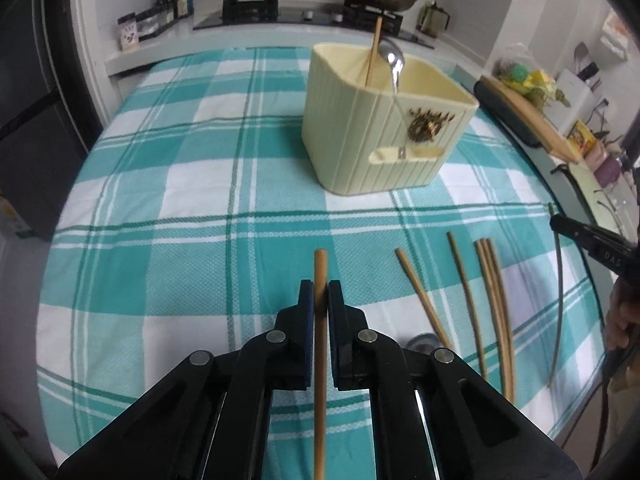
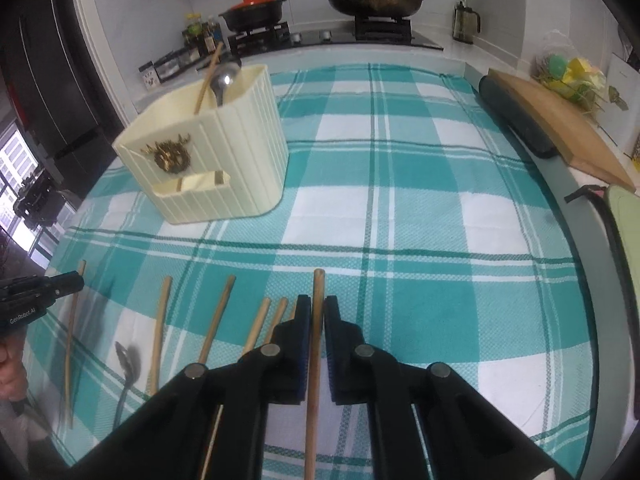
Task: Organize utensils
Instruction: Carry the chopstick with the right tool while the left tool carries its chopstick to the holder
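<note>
Each claw grips one chopstick, the left claw [image 1: 319,300] its chopstick [image 1: 319,360] and the right claw [image 2: 317,316] its own [image 2: 314,360], so both should tilt upright before lowering into the holder [image 1: 360,128] ahead, clear of its spoon [image 1: 394,62].

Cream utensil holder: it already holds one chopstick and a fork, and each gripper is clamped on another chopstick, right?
Not a fork: the left wrist view shows a metal spoon beside the chopstick in the holder. The cream utensil holder and both clamped grippers, left and right, are as you said.
</note>
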Demonstrator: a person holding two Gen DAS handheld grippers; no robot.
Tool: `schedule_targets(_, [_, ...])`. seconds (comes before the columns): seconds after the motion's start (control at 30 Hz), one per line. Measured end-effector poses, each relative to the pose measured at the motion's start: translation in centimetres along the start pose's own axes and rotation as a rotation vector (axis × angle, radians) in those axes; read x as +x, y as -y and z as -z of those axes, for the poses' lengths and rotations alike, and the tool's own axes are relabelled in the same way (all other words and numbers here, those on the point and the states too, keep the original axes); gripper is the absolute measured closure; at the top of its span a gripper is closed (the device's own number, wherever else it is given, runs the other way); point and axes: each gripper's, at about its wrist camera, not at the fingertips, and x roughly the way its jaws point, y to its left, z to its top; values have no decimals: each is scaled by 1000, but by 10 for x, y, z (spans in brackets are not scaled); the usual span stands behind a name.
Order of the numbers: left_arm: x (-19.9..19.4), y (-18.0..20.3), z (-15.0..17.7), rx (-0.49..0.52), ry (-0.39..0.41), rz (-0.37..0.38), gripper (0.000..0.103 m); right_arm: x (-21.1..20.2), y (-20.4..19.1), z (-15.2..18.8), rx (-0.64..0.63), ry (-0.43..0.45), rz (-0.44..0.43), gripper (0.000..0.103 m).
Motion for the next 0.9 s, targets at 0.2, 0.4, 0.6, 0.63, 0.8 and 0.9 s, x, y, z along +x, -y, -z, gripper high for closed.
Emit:
schedule_targets(0.2, [-66, 9, 3, 41, 118, 47, 98, -70, -8, 2, -44, 137, -37, 96])
schedule_targets(0.4, [-112, 14, 6, 45, 211, 103, 98, -126, -14, 12, -53, 254, -78, 96])
schedule_targets(0.6, [-130, 18, 5, 48, 264, 110, 98, -159, -25, 14, -64, 356, -80, 96])
schedule_targets(0.63, [-132, 19, 5, 50, 277, 106, 98, -163, -28, 14, -68, 373, -76, 96])
schedule_targets(0.8, [-141, 17, -1, 36, 317, 102, 98, -174, -39, 9, -88, 443, -52, 96])
schedule_targets(0.9, [-142, 15, -6, 30, 324, 100, 98, -178, -42, 3, -85, 464, -59, 96])
